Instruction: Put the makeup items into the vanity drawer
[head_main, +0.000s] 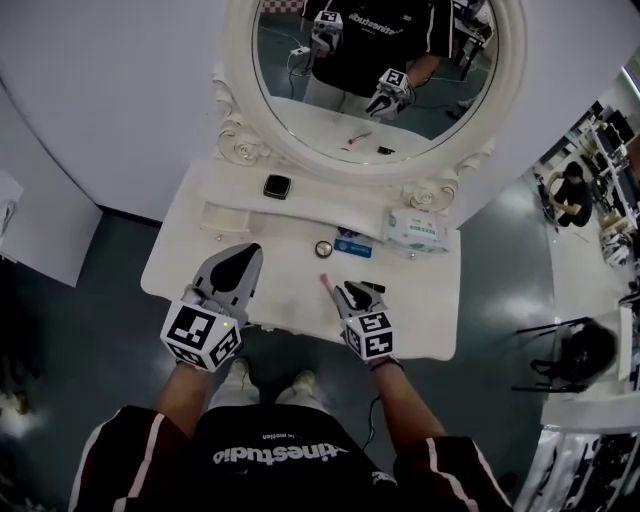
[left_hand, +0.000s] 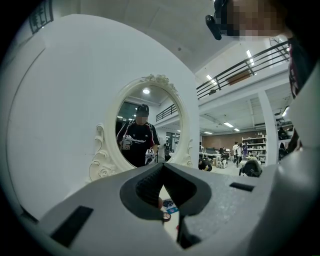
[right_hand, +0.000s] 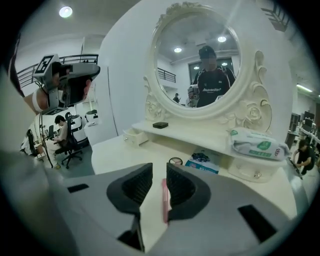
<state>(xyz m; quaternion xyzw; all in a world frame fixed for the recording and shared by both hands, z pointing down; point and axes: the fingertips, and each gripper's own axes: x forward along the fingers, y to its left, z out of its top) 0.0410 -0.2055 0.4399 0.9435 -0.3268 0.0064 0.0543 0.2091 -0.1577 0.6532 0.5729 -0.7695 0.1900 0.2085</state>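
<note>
A pink makeup stick (head_main: 324, 283) lies on the white vanity top (head_main: 270, 290). My right gripper (head_main: 344, 290) is down at it and open. In the right gripper view the pink stick (right_hand: 164, 200) lies between the jaws, close against the right one, with a gap to the left one. A black stick (head_main: 372, 286) lies just right of that gripper. A round compact (head_main: 323, 249) and a blue packet (head_main: 353, 245) lie further back. A small drawer (head_main: 235, 218) stands pulled open at the left. My left gripper (head_main: 252, 250) hovers shut and empty in front of it.
A black square compact (head_main: 277, 186) sits on the raised shelf under the oval mirror (head_main: 375, 80). A tissue pack (head_main: 415, 232) lies at the right of the shelf. The vanity's front edge is close to the person's shoes. A person sits on the floor far right.
</note>
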